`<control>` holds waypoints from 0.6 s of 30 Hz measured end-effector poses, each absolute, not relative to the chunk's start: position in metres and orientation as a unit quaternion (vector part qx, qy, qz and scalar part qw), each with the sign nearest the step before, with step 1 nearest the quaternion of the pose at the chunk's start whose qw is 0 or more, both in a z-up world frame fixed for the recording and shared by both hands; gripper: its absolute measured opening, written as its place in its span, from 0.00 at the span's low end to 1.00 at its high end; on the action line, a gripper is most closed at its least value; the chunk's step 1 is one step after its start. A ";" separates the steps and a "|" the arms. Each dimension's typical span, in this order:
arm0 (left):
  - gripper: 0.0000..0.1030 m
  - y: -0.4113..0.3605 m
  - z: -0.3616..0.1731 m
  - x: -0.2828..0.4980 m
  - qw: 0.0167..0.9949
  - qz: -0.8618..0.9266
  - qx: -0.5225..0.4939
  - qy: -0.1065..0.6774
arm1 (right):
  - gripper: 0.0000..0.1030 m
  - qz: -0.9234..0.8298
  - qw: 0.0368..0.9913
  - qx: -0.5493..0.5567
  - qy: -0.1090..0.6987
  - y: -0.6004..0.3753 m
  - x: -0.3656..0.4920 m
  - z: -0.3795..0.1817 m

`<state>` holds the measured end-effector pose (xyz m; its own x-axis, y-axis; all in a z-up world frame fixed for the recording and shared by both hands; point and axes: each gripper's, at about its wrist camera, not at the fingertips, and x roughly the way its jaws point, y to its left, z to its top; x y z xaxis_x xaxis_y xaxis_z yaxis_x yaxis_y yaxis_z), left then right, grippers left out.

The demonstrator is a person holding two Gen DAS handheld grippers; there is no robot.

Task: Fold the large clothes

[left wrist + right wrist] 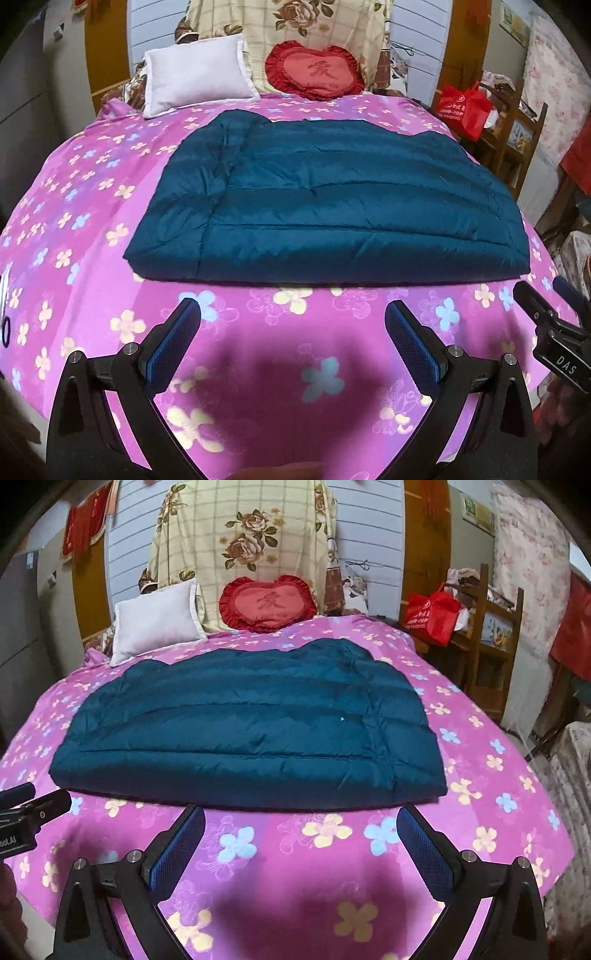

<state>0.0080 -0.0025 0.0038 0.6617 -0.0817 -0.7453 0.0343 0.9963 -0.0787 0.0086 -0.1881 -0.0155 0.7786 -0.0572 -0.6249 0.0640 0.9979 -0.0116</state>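
The left tongs [291,314] are spread wide and empty above the pink flowered bedspread [92,206], just short of the near edge of the jacket [325,206]. The right tongs [301,823] are spread too, holding nothing, their tips close to that same edge. The teal quilted jacket lies folded flat in the middle of the bed. Beyond it, at the head, a white pillow [199,74] lies beside a red heart cushion [316,70]. A red bag [432,614] sits right of the bed.
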 end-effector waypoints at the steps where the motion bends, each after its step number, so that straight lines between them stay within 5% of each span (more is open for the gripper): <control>1: 0.97 -0.004 0.003 0.008 0.911 -0.035 -0.029 0.411 | 1.00 -0.033 0.944 0.000 0.327 -0.187 0.009 -0.015; 18: 0.97 -0.012 0.003 0.003 0.915 -0.036 -0.019 0.401 | 1.00 -0.053 0.942 0.003 0.330 -0.183 -0.001 -0.012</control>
